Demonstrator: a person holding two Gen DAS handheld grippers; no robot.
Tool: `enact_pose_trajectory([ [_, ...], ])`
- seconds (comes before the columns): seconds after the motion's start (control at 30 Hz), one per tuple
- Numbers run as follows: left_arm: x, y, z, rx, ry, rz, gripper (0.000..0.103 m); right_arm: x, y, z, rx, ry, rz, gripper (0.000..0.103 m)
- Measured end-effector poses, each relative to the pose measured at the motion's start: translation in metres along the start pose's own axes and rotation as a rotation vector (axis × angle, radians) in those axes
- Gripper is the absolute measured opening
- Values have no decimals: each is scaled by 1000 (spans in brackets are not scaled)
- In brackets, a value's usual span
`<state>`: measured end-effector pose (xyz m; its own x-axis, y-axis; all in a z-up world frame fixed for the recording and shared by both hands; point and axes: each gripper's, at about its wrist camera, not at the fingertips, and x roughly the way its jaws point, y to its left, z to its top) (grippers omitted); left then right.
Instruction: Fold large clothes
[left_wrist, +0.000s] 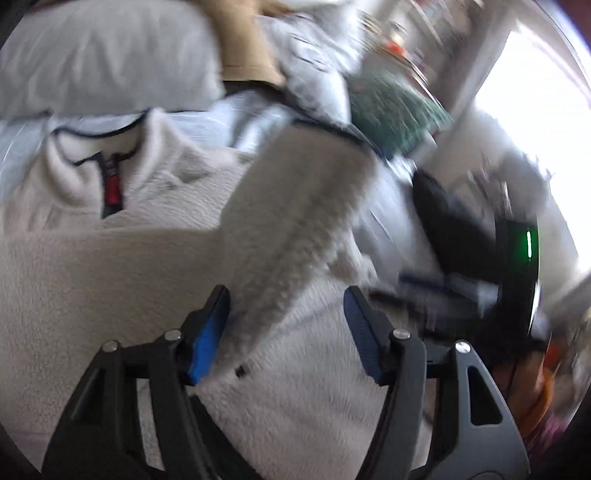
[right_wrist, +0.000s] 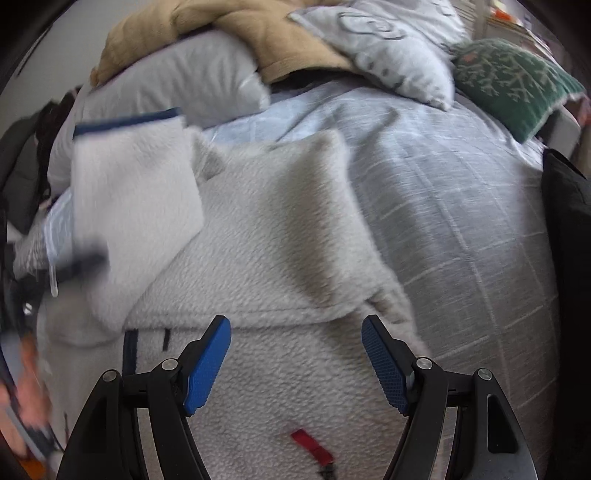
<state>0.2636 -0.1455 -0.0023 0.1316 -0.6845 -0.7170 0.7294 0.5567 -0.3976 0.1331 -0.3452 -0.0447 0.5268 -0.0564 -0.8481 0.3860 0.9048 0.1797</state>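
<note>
No writing can be read on the red zipper tab (right_wrist: 311, 445). The white fleece jacket (right_wrist: 280, 236) is spread on the bed (right_wrist: 461, 206). Both the left hand-held gripper (left_wrist: 286, 328) and right hand-held gripper (right_wrist: 295, 360) are seen open above it; nothing is gripped.
</note>
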Motion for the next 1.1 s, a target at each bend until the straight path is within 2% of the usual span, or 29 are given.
enact_pose_trajectory([
  [0.1, -6, 0, -15, 46, 13, 48, 71, -10, -25, 5, 83, -41, 10, 75],
  [0.2, -14, 20, -28, 32, 14, 135, 72, -16, -57, 9, 213, -67, 85, 75],
  [0.33, -38, 75, -38, -70, -14, 270, 72, -18, -88, 10, 371, -92, 269, 73],
  [0.47, -66, 132, -46, -219, -91, 384, 72, -6, -78, 17, 378, -83, 454, 68],
  [0.53, -82, 160, -53, -286, -145, 435, 72, 2, -69, 19, 365, -66, 477, 68],
  [0.6, -89, 181, -60, -332, -174, 482, 72, 17, -58, 20, 350, -34, 472, 68],
  [0.67, -93, 205, -69, -384, -179, 531, 72, 37, -48, 18, 341, 25, 421, 67],
  [0.7, -94, 214, -72, -407, -178, 534, 71, 44, -44, 17, 336, 44, 398, 62],
  [0.77, -98, 226, -80, -441, -190, 506, 71, 56, -34, 15, 315, 67, 335, 48],
  [0.83, -100, 225, -80, -436, -200, 508, 71, 59, -15, 14, 255, 82, 279, 12],
  [0.87, -100, 221, -76, -413, -207, 522, 71, 55, -6, 16, 206, 72, 250, 12],
  [0.93, -101, 210, -66, -348, -247, 545, 71, 30, 17, 25, 75, -25, 157, 11],
  [0.97, -101, 205, -62, -327, -263, 551, 72, 11, 29, 32, 11, -92, 140, 11],
  [1.1, -92, 208, -57, -313, -289, 590, 72, -39, 51, 51, -140, -286, 146, 11],
])
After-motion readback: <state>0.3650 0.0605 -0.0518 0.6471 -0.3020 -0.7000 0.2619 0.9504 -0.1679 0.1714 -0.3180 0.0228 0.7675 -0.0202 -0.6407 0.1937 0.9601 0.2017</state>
